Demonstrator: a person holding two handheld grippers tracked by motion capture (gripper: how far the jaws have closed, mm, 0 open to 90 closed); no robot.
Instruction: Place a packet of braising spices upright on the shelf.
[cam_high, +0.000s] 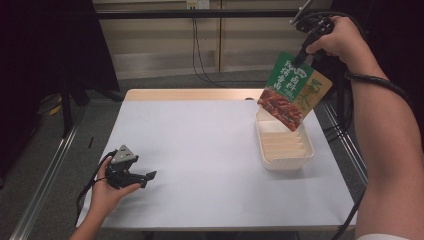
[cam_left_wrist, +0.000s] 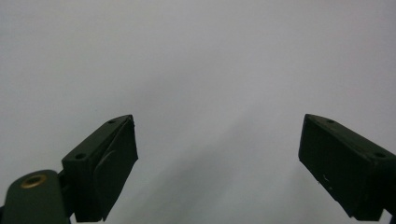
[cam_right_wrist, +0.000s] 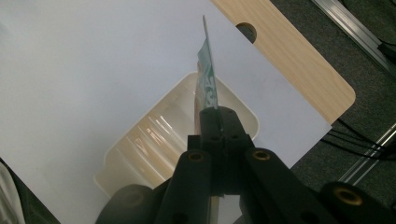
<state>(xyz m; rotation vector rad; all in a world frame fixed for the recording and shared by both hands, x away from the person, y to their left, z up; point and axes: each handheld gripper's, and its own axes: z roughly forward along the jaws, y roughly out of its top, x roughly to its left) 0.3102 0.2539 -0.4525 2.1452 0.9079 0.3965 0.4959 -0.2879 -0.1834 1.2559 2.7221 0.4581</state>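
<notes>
Two grippers, listed from your left, placed against the white tray (cam_high: 284, 150).

Item 1: your left hand (cam_high: 107, 192) rests low on the table (cam_high: 200, 150), well to the left of the tray; left gripper (cam_high: 145, 177) lies level, jaws wide apart, holding nothing.

Item 2: your right arm is raised, wrist bent down above the tray's far end; right gripper (cam_high: 301, 58) has its jaws clamped on the top edge of the food pouch (cam_high: 292, 92), which hangs tilted over the tray.
</notes>
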